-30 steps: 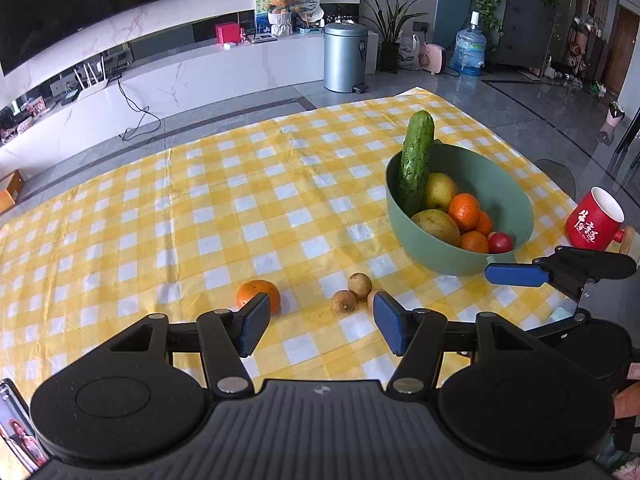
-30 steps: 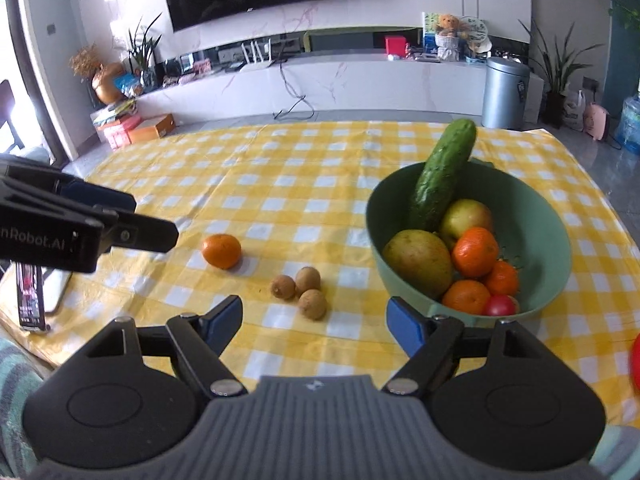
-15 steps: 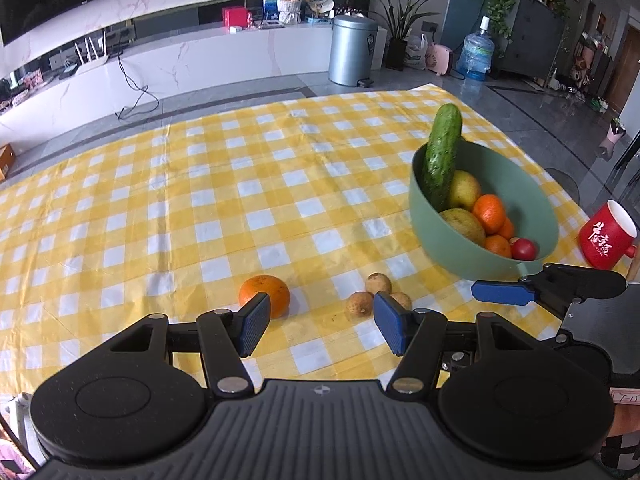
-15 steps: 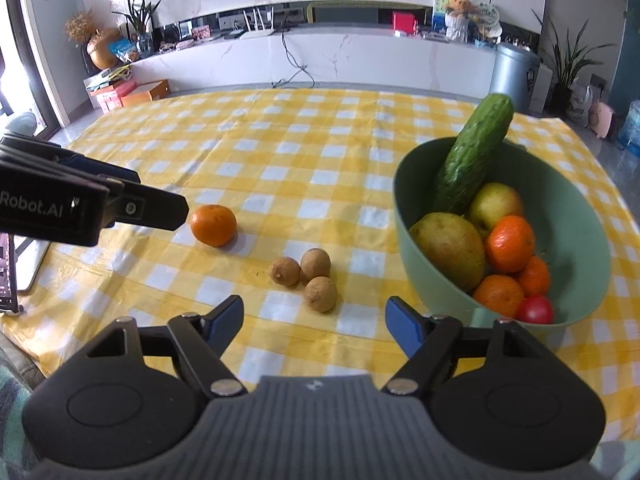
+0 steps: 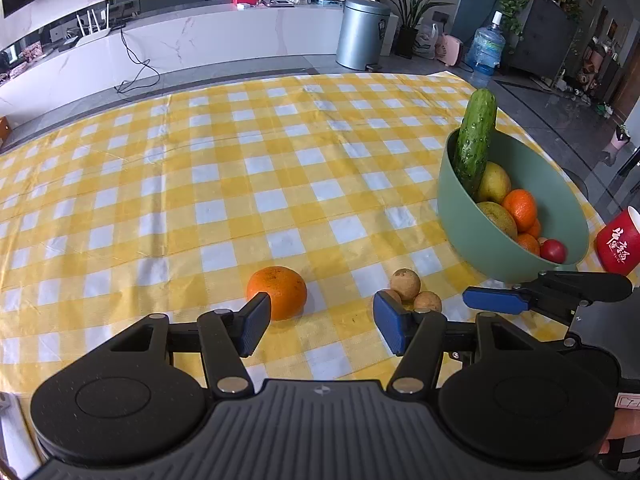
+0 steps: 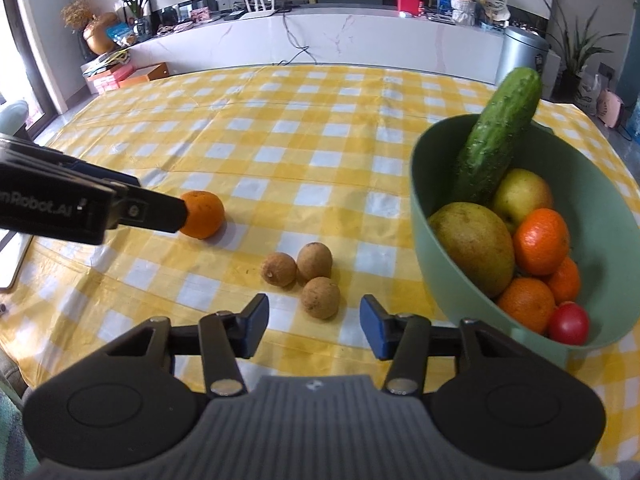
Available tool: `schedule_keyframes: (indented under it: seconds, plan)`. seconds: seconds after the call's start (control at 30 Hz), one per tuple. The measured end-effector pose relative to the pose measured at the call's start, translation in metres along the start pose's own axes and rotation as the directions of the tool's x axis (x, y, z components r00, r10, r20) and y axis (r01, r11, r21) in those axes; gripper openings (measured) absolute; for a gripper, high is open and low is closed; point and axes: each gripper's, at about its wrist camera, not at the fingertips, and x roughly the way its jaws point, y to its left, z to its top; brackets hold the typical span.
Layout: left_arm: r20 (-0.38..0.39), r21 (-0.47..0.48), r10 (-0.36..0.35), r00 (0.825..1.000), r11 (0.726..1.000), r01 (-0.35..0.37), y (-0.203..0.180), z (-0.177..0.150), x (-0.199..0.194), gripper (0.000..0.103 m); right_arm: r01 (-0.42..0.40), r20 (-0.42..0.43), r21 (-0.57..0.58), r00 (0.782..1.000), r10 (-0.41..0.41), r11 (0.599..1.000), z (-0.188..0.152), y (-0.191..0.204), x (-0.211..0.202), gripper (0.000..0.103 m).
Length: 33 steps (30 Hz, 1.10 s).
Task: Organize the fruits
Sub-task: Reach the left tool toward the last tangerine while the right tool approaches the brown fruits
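A loose orange [image 5: 276, 292] lies on the yellow checked cloth just ahead of my left gripper [image 5: 320, 320], which is open and holds nothing. Its left fingertip overlaps the orange in this view; contact cannot be told. Three small brown fruits [image 6: 315, 260] sit clustered in front of my right gripper [image 6: 313, 322]. Its jaws are closing with nothing between them, and the nearest brown fruit [image 6: 321, 297] lies just beyond the gap. To the right stands the green bowl [image 6: 440, 280], holding a cucumber [image 6: 496, 140], pears, oranges and a small red fruit.
A red mug [image 5: 618, 244] stands beyond the bowl near the table's right edge. A phone [image 6: 12, 256] lies at the left edge. In the right wrist view, a finger of the left gripper [image 6: 152, 212] reaches in beside the orange [image 6: 202, 214]. The cloth's far half is bare.
Both grippers have come forward and down toward the loose fruit. The right gripper's jaws have narrowed. The left gripper's finger now reaches the orange in the right wrist view.
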Motion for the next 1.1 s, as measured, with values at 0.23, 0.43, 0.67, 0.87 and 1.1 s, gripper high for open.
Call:
schedule_keyframes:
  seconds: [0.23,0.43,0.67,0.87,1.1]
  plan:
    - [0.018,-0.009,-0.029,0.999,1.0,0.029,0.005,-0.001,0.01,0.068,-0.016,-0.005,-0.02,1.0,0.016,1.0,0.003,0.002,0.01,0.039]
    - [0.005,0.014,0.022,1.0,1.0,-0.022,0.007,-0.004,0.023,0.065,-0.018,-0.023,-0.024,1.0,0.018,1.0,0.002,0.0,0.017,0.035]
    - [-0.012,-0.016,0.033,0.999,0.999,-0.033,0.019,-0.005,0.039,0.065,-0.01,-0.038,-0.022,0.999,0.01,1.0,0.002,-0.004,0.025,0.028]
    - [0.001,-0.026,0.047,0.999,0.999,-0.047,0.024,-0.004,0.046,0.065,-0.007,-0.052,-0.026,0.999,0.005,1.0,0.001,-0.007,0.028,0.022]
    - [-0.018,-0.062,0.045,0.999,0.997,-0.046,0.03,-0.007,0.053,0.061,-0.008,-0.055,-0.029,0.998,0.006,1.0,0.0,-0.006,0.03,0.022]
